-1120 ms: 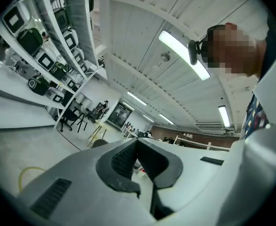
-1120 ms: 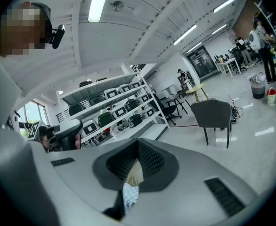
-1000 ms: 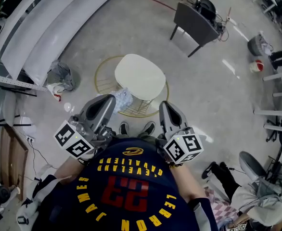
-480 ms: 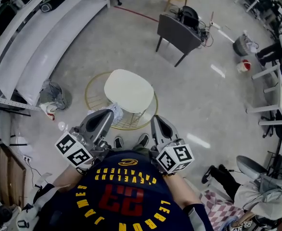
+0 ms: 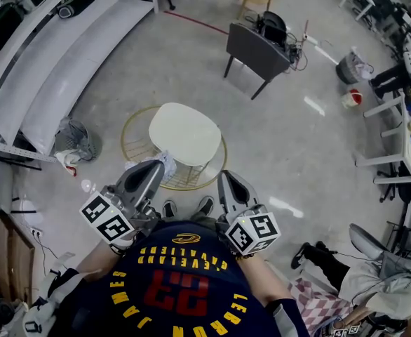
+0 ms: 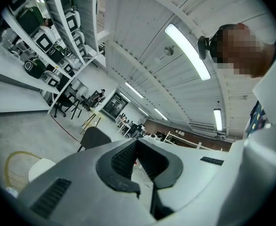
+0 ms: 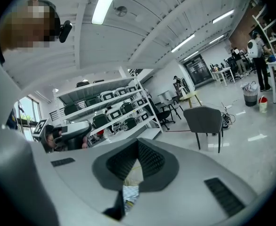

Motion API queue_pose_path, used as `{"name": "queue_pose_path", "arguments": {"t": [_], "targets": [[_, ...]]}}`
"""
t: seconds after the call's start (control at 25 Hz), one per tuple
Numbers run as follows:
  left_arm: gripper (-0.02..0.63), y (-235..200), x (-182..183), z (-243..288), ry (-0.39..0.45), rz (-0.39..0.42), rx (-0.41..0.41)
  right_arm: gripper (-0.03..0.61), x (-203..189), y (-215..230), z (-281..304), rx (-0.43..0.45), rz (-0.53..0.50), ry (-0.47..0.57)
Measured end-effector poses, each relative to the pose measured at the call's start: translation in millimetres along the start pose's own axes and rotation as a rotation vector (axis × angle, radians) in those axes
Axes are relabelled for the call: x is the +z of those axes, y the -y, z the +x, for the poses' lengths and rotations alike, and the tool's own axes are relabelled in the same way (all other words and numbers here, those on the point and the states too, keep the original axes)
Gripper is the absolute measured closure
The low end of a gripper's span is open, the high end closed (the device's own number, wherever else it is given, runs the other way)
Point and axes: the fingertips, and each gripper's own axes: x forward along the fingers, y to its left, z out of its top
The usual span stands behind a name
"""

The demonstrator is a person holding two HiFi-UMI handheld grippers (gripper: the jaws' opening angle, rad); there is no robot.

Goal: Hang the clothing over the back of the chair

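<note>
A cream-seated chair with a gold wire frame stands on the floor just ahead of me. A pale patterned cloth hangs on the wire at the chair's near left edge. My left gripper is shut and empty, its tip right beside the cloth. To its right, my right gripper is shut and empty too, near the wire's near edge. The left gripper view shows closed jaws and the chair seat low at left. Under the right gripper's closed jaws a bit of the cloth shows.
A dark grey chair with cables behind it stands farther off. Long white shelving runs along the left, with a grey bin below it. White racks and a red-and-white bucket stand at right. I wear a navy jersey.
The head view has swung, so the chair and cloth sit lower and further left in the picture. Both grippers have shifted slightly and stay shut. The cloth stays on the chair frame.
</note>
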Motion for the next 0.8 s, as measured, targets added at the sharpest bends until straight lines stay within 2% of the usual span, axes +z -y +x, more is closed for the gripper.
{"name": "queue_pose_path", "arguments": {"t": [0.8], "targets": [[0.611,3,-13,9,-0.024,-0.008,-0.003,0.569,-5,7,-10,0.0,0.006,0.004]]}}
